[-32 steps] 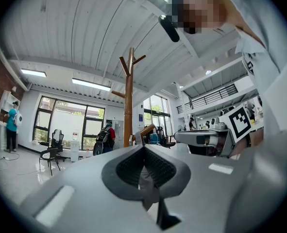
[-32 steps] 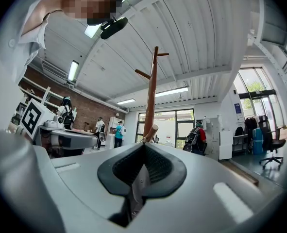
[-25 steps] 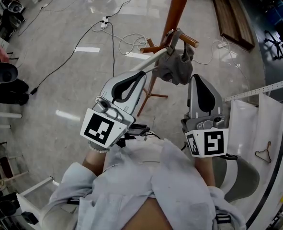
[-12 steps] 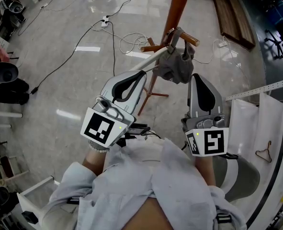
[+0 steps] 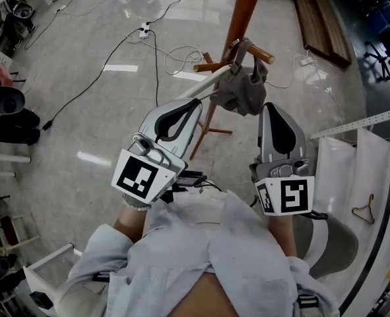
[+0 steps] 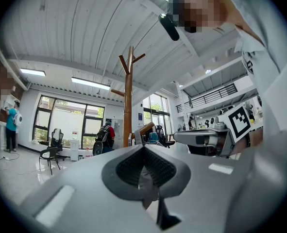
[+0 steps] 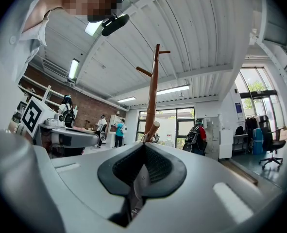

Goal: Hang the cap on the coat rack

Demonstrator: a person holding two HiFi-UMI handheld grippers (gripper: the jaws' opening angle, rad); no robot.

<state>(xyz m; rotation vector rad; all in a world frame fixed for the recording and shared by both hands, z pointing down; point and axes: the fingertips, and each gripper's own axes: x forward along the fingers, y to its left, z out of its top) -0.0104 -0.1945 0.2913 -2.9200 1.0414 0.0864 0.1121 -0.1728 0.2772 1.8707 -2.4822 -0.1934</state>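
Observation:
A grey cap (image 5: 242, 91) hangs by its strap from a peg (image 5: 260, 53) of the wooden coat rack (image 5: 247, 5), seen in the head view. My left gripper (image 5: 200, 102) is just left of the cap's lower edge, jaws together. My right gripper (image 5: 268, 105) is just right of and below the cap, also shut. Whether either tip touches the cloth is hidden. In the left gripper view the closed jaws (image 6: 143, 147) point at the rack (image 6: 127, 96). In the right gripper view the closed jaws (image 7: 144, 145) point at the same rack (image 7: 153, 96). Both gripper bodies hide the cap there.
White and black cables (image 5: 148, 45) trail over the glossy floor left of the rack's base. A white table (image 5: 340, 177) with a wire hanger (image 5: 363, 210) stands at the right, wooden planks (image 5: 320, 18) at the back right. Black chairs (image 5: 6, 104) are at the far left. People stand far behind the rack.

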